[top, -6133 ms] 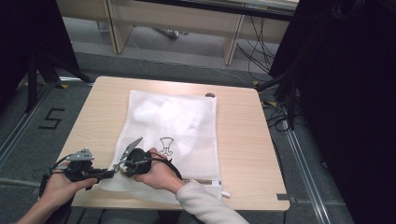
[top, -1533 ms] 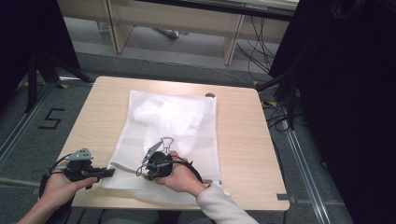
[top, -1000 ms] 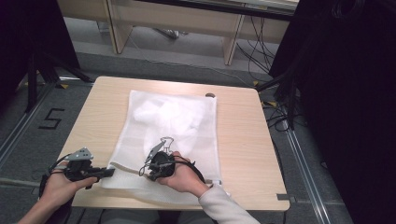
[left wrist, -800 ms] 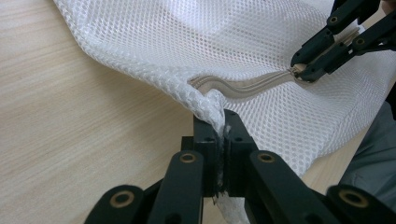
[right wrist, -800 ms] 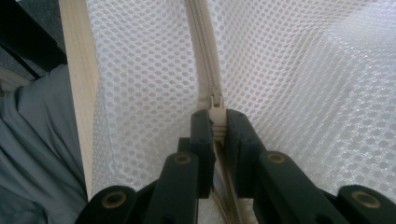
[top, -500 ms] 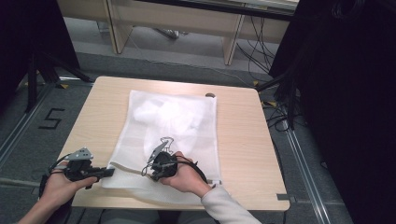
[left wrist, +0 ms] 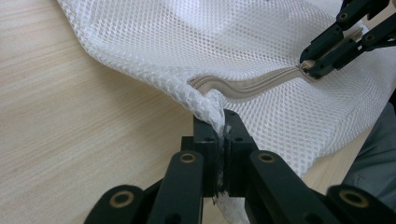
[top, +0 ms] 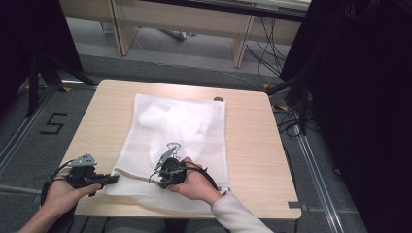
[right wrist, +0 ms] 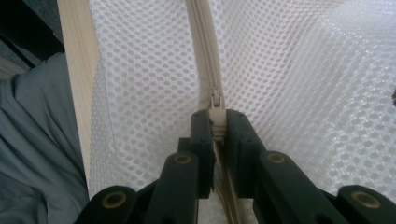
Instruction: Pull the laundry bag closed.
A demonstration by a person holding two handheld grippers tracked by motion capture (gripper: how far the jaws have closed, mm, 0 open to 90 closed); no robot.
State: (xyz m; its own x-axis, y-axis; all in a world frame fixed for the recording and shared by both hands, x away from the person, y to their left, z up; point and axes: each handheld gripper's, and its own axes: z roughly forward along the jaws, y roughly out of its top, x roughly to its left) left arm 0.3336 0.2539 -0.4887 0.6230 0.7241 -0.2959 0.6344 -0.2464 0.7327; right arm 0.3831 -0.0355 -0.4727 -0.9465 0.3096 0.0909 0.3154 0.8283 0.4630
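While the mesh bag (top: 180, 141) lies flat on the table (top: 252, 145), its near corner is clamped by the left gripper (left wrist: 219, 140), and its zipper pull (right wrist: 215, 122) is pinched by the right gripper (right wrist: 217, 128).

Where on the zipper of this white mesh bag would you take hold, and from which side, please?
Grip the small zipper pull, as the right gripper does: jaws either side of the flat tab, coming in along the zipper track so the pull follows the teeth. The mesh bag is limp, so the left gripper pinching its corner probably keeps the track taut.
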